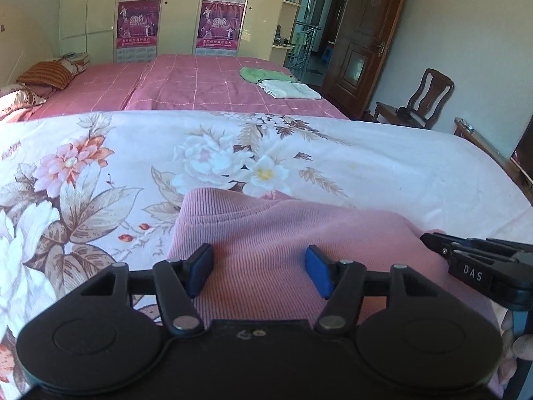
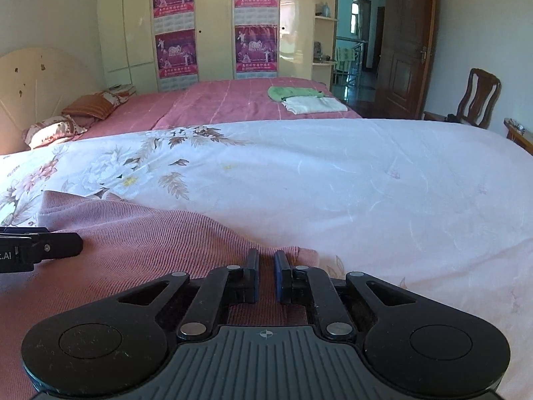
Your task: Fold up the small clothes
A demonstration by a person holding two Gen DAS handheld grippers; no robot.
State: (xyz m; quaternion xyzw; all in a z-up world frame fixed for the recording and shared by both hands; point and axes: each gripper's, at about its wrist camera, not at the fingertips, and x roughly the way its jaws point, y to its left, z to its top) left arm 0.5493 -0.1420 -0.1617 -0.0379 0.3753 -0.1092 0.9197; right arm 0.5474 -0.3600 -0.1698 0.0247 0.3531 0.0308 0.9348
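Two hand-held grippers over pink ribbed garment (image 1: 283,253) on floral bed (image 2: 366,180): left hand-held gripper (image 1: 260,271) released, right hand-held gripper (image 2: 266,275) clenched on fabric fold. Risk: one-sided pull skews fold.

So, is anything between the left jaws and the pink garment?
Nothing visible. The left gripper hangs open directly over the pink garment, bare cloth between its jaws. The right gripper is off to one side, pinching the garment's edge.
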